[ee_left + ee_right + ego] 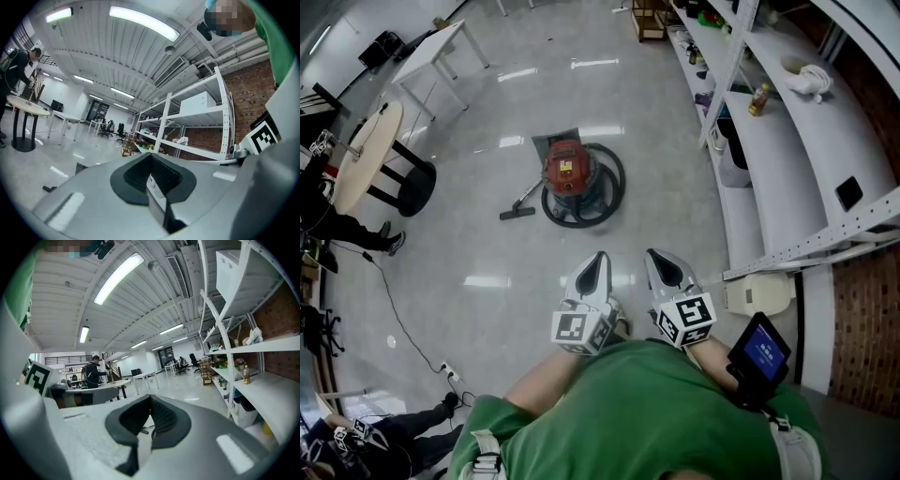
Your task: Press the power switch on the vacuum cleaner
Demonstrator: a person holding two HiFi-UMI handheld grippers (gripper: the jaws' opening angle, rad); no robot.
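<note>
A: Vacuum first. Where is it?
B: The red drum-shaped vacuum cleaner stands on the glossy grey floor, upper centre in the head view. A black ribbed hose loops round its base. The black floor nozzle lies on the floor at its left. The power switch is too small to pick out.
A: Claws?
B: The left claw and right claw sit side by side low in the head view, close to the person's green shirt. Both point toward the vacuum cleaner, well apart from it. Nothing touches it.
A: Open or closed?
B: In the left gripper view the grey jaws are brought together, dark pads meeting, nothing between them. The right gripper view shows the same: jaws together, empty.
A: Surroundings, quick.
B: White metal shelving runs down the right side, with a brown bottle and a crumpled white cloth on it. There is a red brick wall behind. A dark handheld screen glowing blue sits by the person's right arm. On the left are a round light-wood bench on a black pedestal and, further back, a white rectangular bench. A thin black cable snakes across the floor to a white power strip. Another person in dark clothes stands by the round bench in the left gripper view.
</note>
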